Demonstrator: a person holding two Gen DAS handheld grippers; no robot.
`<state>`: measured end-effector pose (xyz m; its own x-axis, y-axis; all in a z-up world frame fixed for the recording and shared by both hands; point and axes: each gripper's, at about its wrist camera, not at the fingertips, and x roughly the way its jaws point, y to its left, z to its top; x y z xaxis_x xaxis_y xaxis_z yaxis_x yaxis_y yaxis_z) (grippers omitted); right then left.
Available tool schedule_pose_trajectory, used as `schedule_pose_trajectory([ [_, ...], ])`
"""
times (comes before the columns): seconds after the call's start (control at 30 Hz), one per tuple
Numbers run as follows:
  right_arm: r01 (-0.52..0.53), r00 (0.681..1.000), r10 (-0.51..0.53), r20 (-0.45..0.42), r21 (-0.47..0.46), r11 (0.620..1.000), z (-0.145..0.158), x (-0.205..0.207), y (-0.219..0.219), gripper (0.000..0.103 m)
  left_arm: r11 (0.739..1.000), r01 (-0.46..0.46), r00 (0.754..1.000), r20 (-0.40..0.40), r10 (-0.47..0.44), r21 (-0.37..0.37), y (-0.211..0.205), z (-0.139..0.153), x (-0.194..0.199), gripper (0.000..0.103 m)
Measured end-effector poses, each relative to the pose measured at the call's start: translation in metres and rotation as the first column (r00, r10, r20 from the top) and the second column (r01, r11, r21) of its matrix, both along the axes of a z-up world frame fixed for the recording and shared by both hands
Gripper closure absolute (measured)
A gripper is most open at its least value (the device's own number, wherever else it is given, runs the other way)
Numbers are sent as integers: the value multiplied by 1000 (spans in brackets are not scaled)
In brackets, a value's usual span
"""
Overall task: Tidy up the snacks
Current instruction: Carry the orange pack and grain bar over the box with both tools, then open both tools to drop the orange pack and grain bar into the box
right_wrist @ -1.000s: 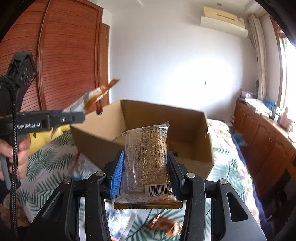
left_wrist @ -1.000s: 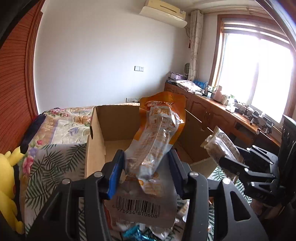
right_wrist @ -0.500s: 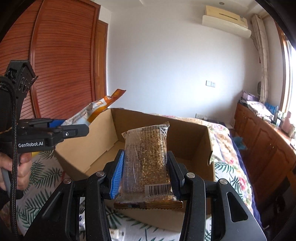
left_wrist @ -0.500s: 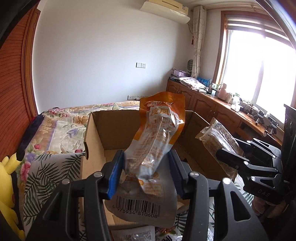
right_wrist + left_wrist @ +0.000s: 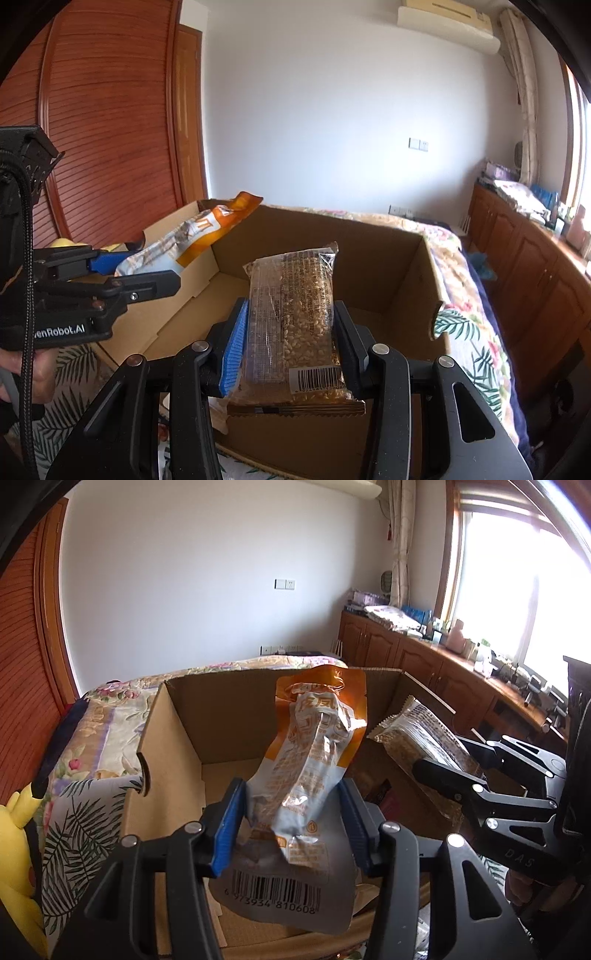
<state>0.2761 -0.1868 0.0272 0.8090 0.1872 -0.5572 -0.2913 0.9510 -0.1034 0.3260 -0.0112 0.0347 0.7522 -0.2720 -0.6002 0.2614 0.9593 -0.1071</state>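
An open cardboard box (image 5: 173,760) (image 5: 413,295) sits on the bed. My left gripper (image 5: 291,812) is shut on an orange and silver snack pouch (image 5: 310,760) and holds it over the box's near edge; the pouch also shows in the right wrist view (image 5: 195,236). My right gripper (image 5: 288,336) is shut on a clear packet of grain bars (image 5: 295,317) and holds it above the box's near wall; this packet shows in the left wrist view (image 5: 421,738). A dark snack (image 5: 380,794) lies on the box floor.
The bed has a leaf and flower print cover (image 5: 74,823) (image 5: 465,332). A yellow plush toy (image 5: 18,834) lies at its left. Wooden cabinets (image 5: 436,672) line the window wall. A slatted wooden wardrobe (image 5: 110,129) stands at the left.
Both grippers have moved forward and over the box with their packets still held. The box now fills more of each view.
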Motion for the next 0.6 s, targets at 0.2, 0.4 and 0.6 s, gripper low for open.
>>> schedule_pose_trajectory([
  [0.2, -3, 999, 3, -45, -4, 1000, -8, 7, 5, 58, 1000, -8, 999, -31, 8, -2, 0, -8, 5, 46],
  [0.4, -4, 997, 3, -80, -3, 1000, -10, 8, 5, 58, 1000, -16, 999, -45, 16, 7, -1, -15, 4, 44],
  [0.6, 0, 995, 1, -95, 12, 1000, -10, 10, 2, 55, 1000, -25, 999, -21, 26, 16, 0, -14, 2, 44],
])
